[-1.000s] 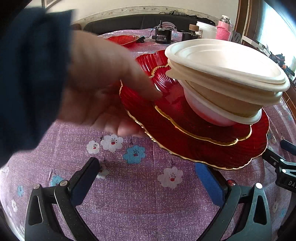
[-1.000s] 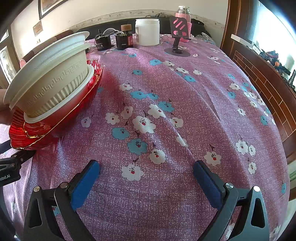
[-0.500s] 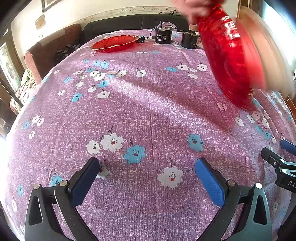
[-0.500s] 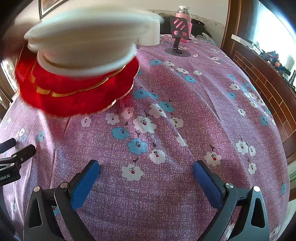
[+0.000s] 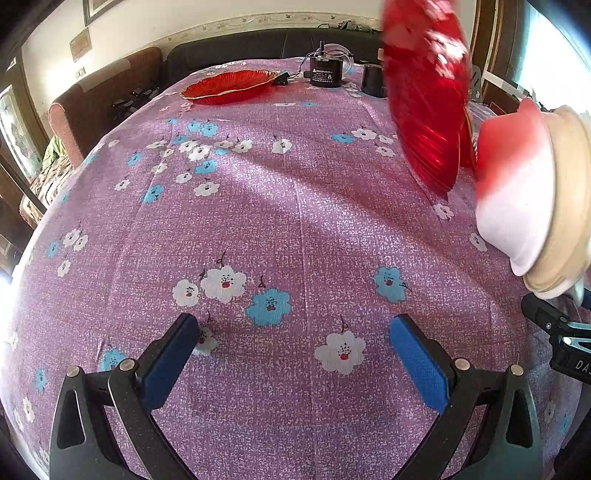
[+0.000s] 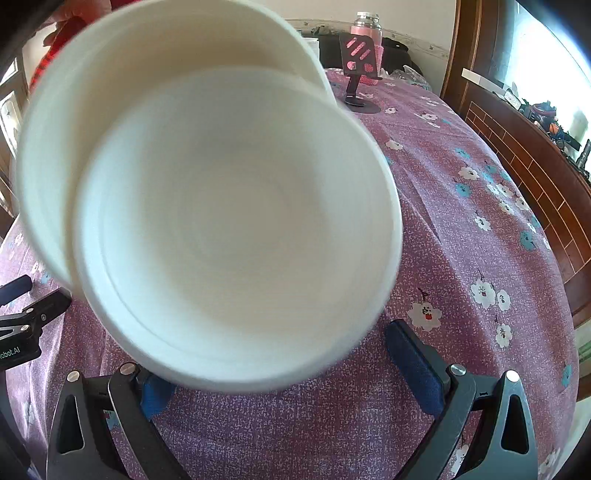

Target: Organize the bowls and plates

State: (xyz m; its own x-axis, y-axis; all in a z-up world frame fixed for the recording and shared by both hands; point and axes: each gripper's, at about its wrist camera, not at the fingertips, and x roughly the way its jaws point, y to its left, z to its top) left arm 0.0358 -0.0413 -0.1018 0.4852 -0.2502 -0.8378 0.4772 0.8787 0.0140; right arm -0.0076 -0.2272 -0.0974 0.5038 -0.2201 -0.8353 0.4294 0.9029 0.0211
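Observation:
A stack of red plates is tipped on edge in the air at the upper right of the left wrist view. Cream and white bowls are sliding off it, tilted. In the right wrist view the white bowls fill the left and middle, open side toward me, just above the gripper. Another red plate lies at the table's far end. My left gripper is open and empty over the purple flowered cloth. My right gripper is open; its left finger is partly hidden by the bowls.
A black device and a dark jar stand at the far table edge. A phone stand and a pink bottle stand at the far right. A wooden sideboard runs along the right.
A hand carried the plate and bowl stack from the left to the right and tipped it. The bowls now slide off toward the right gripper. Both grippers stay still.

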